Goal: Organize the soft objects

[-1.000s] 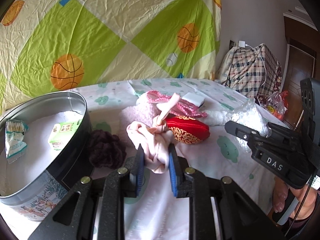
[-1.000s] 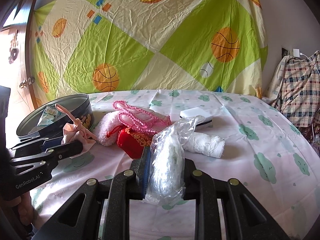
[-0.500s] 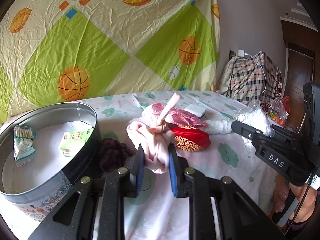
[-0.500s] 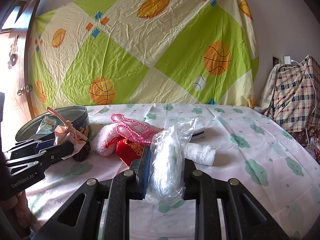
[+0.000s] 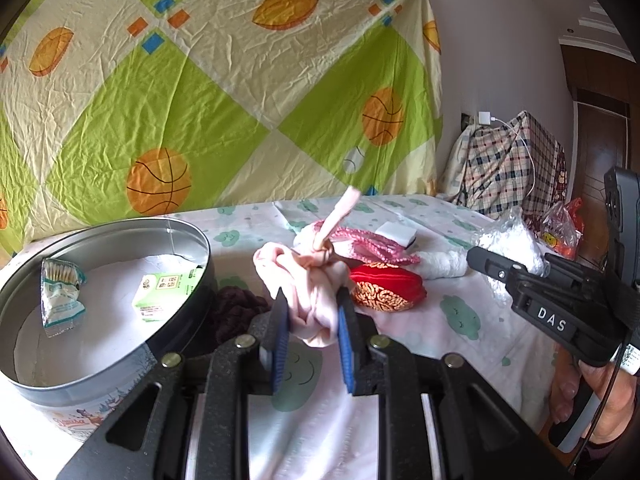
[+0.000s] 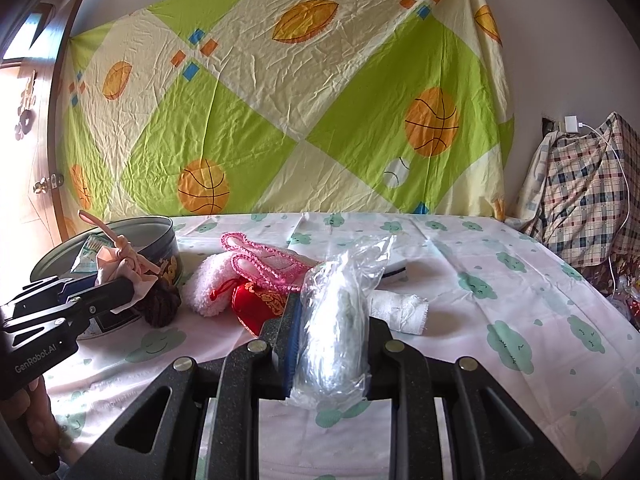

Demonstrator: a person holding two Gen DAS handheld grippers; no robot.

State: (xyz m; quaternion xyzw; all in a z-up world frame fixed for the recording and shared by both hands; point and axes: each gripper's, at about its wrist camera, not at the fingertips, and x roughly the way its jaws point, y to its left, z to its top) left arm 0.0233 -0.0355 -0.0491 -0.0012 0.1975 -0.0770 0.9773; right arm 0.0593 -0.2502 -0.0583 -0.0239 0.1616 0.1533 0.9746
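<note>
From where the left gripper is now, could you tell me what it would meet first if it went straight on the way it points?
Probably the red embroidered pouch. The left gripper, shut on the knotted pink cloth, points slightly downward across the bed toward it. The dark yarn ball lies just left of that line; depth is hard to judge.

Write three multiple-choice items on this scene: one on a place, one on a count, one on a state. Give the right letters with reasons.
1. Where does the dark brown yarn ball lie?
A. inside the tin
B. on the sheet beside the round tin
C. on the plaid bag

2. How many packets lie in the tin?
A. two
B. four
C. none

3. What does the left gripper do?
A. stands open
B. grips the red pouch
C. is shut on the knotted pink cloth

Answers: B, it rests against the tin's outer wall; A, a cotton-swab packet and a green packet; C, both blue pads press the cloth.
</note>
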